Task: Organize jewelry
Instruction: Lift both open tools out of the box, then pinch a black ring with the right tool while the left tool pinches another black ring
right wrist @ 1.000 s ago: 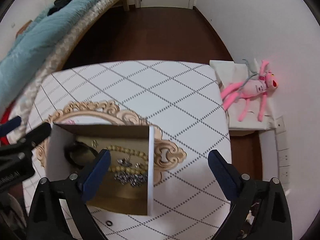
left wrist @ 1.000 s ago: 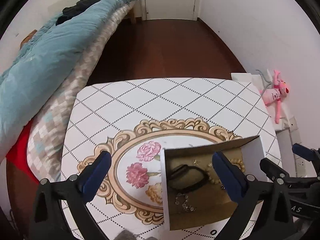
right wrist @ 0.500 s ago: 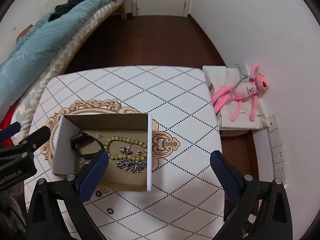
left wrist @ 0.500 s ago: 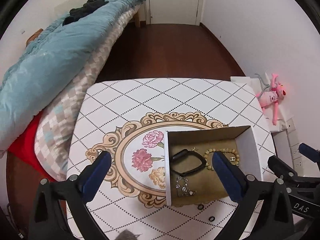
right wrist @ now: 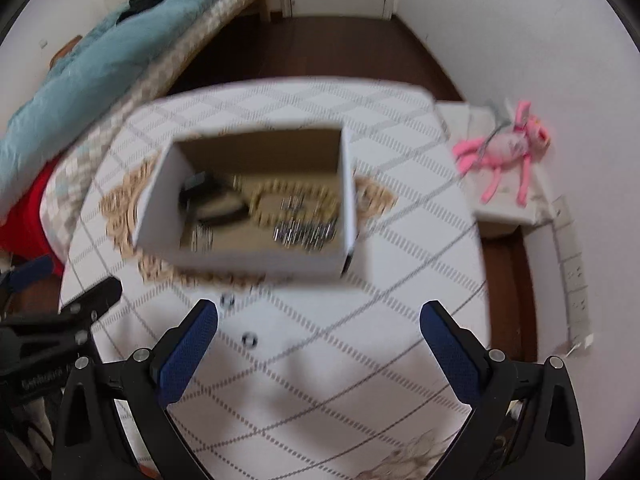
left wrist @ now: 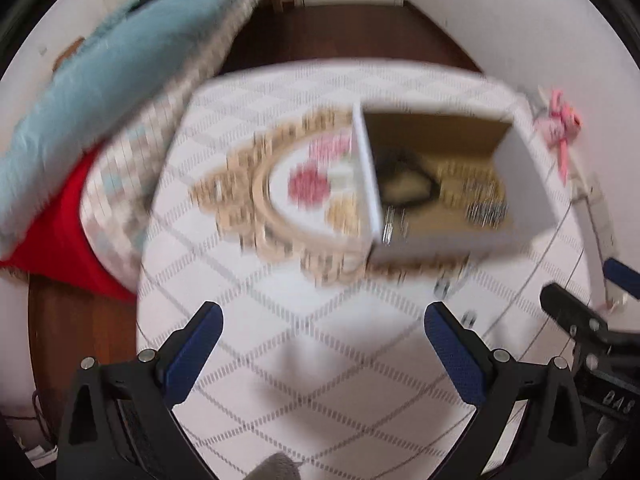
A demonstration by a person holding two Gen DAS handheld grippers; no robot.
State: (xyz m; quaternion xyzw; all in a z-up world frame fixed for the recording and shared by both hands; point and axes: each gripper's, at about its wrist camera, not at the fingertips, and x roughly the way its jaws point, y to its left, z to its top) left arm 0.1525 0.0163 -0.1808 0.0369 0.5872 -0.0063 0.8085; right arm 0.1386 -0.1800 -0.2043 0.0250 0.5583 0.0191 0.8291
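The white diamond-patterned tabletop with a gold oval flower motif (right wrist: 304,364) carries everything, and the landmark on it is the open white cardboard box with a brown inside (right wrist: 256,254), which sits over the gold motif. Both views are smeared by motion, so small details are hard to read

Inside the box lie a dark looped band (right wrist: 212,204) toward its left wall, a pale beaded bracelet (right wrist: 296,196) in the middle, and a silvery chain heap (right wrist: 304,232) against the near wall. Two small dark rings (right wrist: 249,339) lie loose on the tabletop just in front of the box, outside it; these look like what is left to put away

The left gripper (left wrist: 320,344) and the right gripper (right wrist: 318,336) both hover in front of the box, fingers spread wide and holding nothing

Risks, as a judgement: the rings are tiny and flat, so wide fingers closing fast may flick one away across the smooth tabletop or off its edge onto the floor. A finger coming in low could also catch the near wall of the light box and shove or tip it, spilling the chain. The blur suggests quick handling, which makes a missed pinch more likely, and the two grippers are close enough beside the box to knock each other
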